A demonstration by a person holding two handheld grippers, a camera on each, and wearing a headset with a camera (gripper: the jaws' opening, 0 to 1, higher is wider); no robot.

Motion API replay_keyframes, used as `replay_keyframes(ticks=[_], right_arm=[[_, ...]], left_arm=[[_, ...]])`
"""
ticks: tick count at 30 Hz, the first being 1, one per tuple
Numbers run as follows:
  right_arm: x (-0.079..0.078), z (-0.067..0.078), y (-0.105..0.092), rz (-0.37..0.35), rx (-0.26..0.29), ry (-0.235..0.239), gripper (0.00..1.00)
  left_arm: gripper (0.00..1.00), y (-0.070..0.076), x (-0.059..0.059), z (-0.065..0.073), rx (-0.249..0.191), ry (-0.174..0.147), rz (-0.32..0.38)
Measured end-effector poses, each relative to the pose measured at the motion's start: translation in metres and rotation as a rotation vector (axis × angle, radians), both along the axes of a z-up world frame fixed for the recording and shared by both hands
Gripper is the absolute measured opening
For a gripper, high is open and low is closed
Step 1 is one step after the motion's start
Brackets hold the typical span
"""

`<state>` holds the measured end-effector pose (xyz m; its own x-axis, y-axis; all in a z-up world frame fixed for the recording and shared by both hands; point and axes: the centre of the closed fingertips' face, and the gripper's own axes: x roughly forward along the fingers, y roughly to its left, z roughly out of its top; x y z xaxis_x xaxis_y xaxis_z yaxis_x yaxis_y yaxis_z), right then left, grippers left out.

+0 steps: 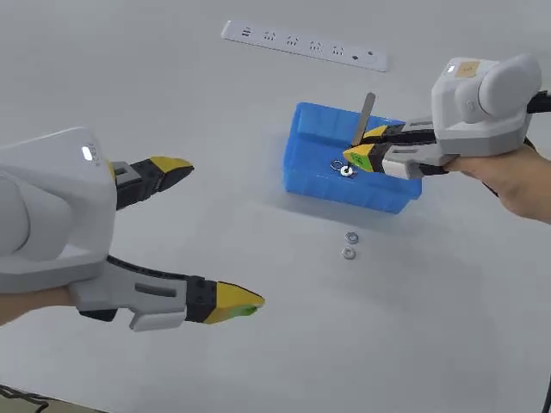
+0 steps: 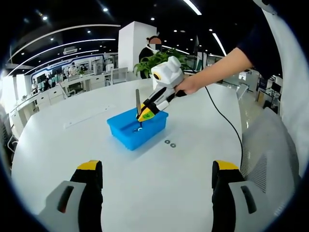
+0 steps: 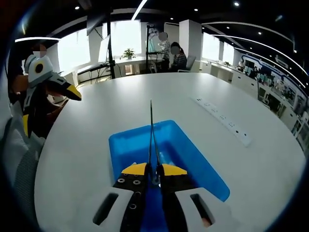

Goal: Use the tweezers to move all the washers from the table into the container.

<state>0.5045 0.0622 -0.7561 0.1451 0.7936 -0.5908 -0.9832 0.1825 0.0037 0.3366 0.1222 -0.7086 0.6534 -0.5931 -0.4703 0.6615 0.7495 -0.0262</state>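
1. Washers (image 1: 351, 237): in the head view, two small silvery rings lie side by side on the white table (image 1: 258, 361), just outside the near wall of the blue container (image 1: 362, 198) and a little below the right gripper (image 1: 360, 158). That gripper's yellow-tipped jaws are pressed together on the tweezers (image 1: 367, 114), a flat grey metal strip that slants up from the jaws over the container. At the jaw tips, inside the container, there are more ring-like glints. They are too small to tell whether the tweezers hold one. The left gripper (image 1: 207, 237) hovers well apart from the tweezers with its jaws spread wide. A white power strip (image 1: 301, 43) lies beyond the container.

2. In the left gripper view, the left gripper (image 2: 157, 166) has its black-and-yellow jaws wide apart. Ahead, the right gripper (image 2: 153, 102), on a bare arm (image 2: 217, 67), pinches the upright tweezers (image 2: 138, 100) above the smooth rectangular plastic container (image 2: 130, 137). The two washers (image 2: 167, 141) lie on the table just beside it.

3. In the right gripper view, the right gripper (image 3: 153, 169) has its jaws closed on the tweezers (image 3: 151, 130). The two thin blades meet at a point over the container (image 3: 203, 174). The container floor beneath the jaws is hidden.
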Motion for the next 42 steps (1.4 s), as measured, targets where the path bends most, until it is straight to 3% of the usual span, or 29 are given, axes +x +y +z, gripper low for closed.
replay_keyframes(ticks=[11, 12, 13, 16, 22, 26, 30, 31, 34, 36, 37, 40, 42], right_arm=[[-0.003, 0.008, -0.002, 0.011, -0.011, -0.041, 0.07], [-0.003, 0.009, -0.002, 0.012, -0.012, -0.044, 0.07], [-0.003, 0.01, -0.002, 0.014, -0.012, -0.047, 0.07], [-0.003, 0.014, -0.003, 0.016, -0.008, -0.05, 0.07], [-0.003, 0.016, -0.004, 0.022, -0.007, -0.053, 0.07], [-0.005, 0.016, -0.004, 0.035, -0.014, -0.058, 0.07], [-0.01, 0.019, -0.001, 0.068, -0.021, -0.066, 0.08], [-0.011, 0.02, 0.0, 0.074, -0.021, -0.066, 0.08], [-0.012, 0.022, 0.002, 0.084, -0.019, -0.07, 0.08], [-0.013, 0.025, 0.004, 0.09, -0.014, -0.072, 0.08], [-0.013, 0.025, 0.004, 0.092, -0.013, -0.071, 0.08], [-0.015, 0.027, 0.007, 0.103, -0.006, -0.071, 0.08], [-0.016, 0.028, 0.007, 0.11, -0.006, -0.072, 0.08]], left_arm=[[0.99, 0.001, 0.002, -0.001, 0.005, 0.001, -0.002], [0.99, 0.001, 0.004, 0.0, -0.003, 0.0, 0.001], [0.99, -0.001, 0.008, 0.004, -0.043, -0.005, 0.021], [0.98, -0.002, 0.017, 0.01, -0.059, -0.023, 0.017], [0.92, -0.008, 0.049, 0.031, -0.086, -0.077, -0.013], [0.8, -0.013, 0.078, 0.045, -0.068, -0.116, -0.038], [0.78, -0.027, 0.104, 0.06, -0.106, -0.157, -0.063], [0.77, -0.03, 0.116, 0.058, -0.1, -0.173, -0.079], [0.69, -0.037, 0.131, 0.061, -0.074, -0.201, -0.119], [0.52, -0.045, 0.143, 0.068, -0.094, -0.203, -0.119], [0.47, -0.051, 0.146, 0.071, -0.14, -0.189, -0.151], [0.48, -0.058, 0.153, 0.069, -0.098, -0.206, -0.201], [0.47, -0.063, 0.154, 0.063, -0.071, -0.193, -0.237]])
